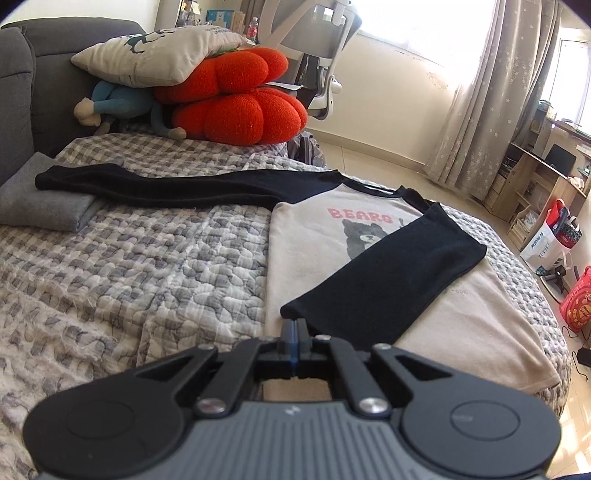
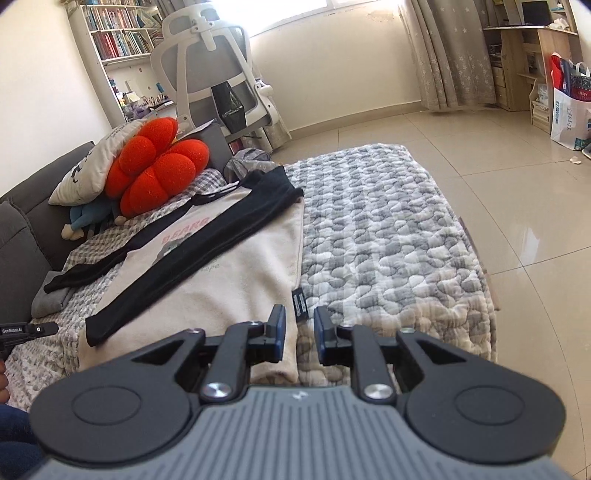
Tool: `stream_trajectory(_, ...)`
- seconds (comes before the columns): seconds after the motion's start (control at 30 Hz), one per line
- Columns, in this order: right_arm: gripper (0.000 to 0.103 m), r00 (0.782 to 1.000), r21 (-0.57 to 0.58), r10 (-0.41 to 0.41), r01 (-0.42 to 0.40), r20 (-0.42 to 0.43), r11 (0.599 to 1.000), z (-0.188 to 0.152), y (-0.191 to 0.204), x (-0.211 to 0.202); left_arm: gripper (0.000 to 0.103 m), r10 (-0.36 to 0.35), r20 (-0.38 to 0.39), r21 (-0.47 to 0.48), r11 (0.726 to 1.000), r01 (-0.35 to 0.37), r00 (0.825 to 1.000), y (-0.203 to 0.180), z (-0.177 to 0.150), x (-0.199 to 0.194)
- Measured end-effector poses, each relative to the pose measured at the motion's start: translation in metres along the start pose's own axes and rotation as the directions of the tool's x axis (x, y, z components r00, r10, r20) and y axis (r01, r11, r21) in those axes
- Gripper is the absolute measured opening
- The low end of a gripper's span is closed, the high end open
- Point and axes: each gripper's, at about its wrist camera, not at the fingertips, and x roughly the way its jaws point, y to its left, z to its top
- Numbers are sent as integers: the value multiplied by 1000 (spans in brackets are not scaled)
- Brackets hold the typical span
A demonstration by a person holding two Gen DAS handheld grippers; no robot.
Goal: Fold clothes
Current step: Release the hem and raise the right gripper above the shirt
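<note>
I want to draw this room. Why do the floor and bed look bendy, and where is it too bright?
Left wrist view: the fisheye lens curves the bed; the window is washed out white. Right wrist view: floor tiles bend and shine with glare.

Cream shirt [image 1: 461,314] w/ black sleeves [image 1: 388,269], grey-white checked quilt [image 1: 147,266], orange-red cushion [image 1: 236,96].

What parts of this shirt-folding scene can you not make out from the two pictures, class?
- Left wrist view: whether the left tongs pinch the black sleeve; their tips meet at its cuff, hiding contact.
- Left wrist view: the shirt hem, covered by the tongs' body.
- Right wrist view: print on the shirt's label, too small.
</note>
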Motion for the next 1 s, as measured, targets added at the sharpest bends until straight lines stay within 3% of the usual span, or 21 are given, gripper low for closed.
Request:
stream_trajectory(0.23,24,985,-1,37,-37,170,999,70,3,-41,0,-28,122,26,999,25,992,-16,47,-30)
stream_trajectory(0.33,37,976,-32,68,-63,207,997,91,19,-50,0,-45,169,26,999,41,985,-25,65,-42)
stream_trajectory(0.47,49,968,-80,133,-119,211,990,103,43,-51,0,-71,160,13,997,70,985,-39,73,-39)
stream_trajectory(0.53,60,966,-93,160,-143,204,985,104,51,-48,2,-83,155,6,997,83,984,-45,74,-32)
stream_trajectory(0.6,88,972,-116,139,-119,189,986,100,54,-32,3,-90,144,0,996,91,985,-50,75,-22)
stream_trajectory(0.83,89,991,-74,98,-91,89,993,93,29,47,8,-90,59,21,996,89,994,-57,75,26)
stream_trajectory(1.0,82,997,-82,67,-64,25,995,97,13,103,14,-85,2,56,995,85,996,-64,76,72)
